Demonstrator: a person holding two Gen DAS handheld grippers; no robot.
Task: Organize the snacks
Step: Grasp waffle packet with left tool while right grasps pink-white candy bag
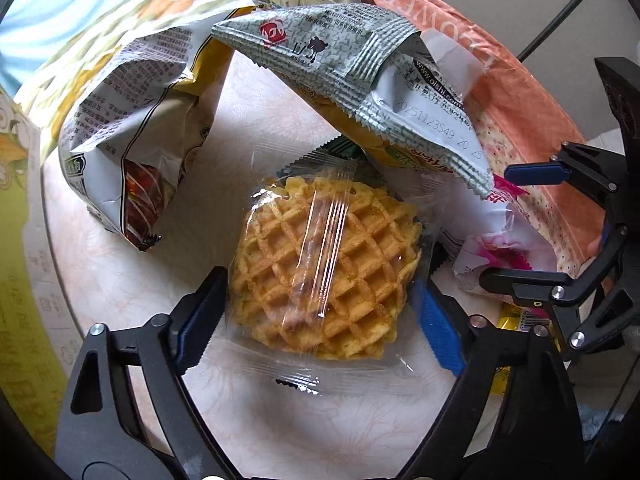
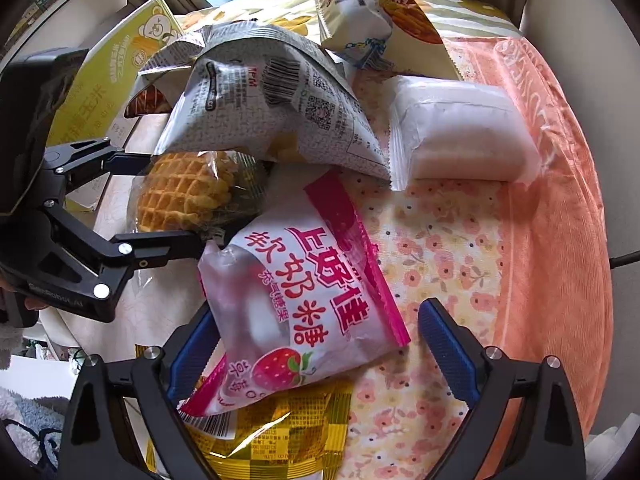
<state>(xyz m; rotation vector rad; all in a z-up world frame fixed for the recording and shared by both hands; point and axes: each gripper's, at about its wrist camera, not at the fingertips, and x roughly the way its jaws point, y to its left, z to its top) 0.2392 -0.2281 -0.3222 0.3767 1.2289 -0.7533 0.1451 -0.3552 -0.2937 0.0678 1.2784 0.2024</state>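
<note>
Two tongs work the heap: our left tongs (image 1: 316,280) straddle the wrapped waffle (image 1: 326,264) on the desk (image 1: 120,276), spread, not yet clenched; our right tongs (image 2: 320,356), released, flank the pink candy bag (image 2: 304,312) near the desk's orange-cloth edge.

A pale desk (image 1: 120,280) with a faint floral print carries an orange floral cloth (image 2: 552,240) along one edge; a dark cable (image 1: 560,20) runs beyond the far corner.
</note>
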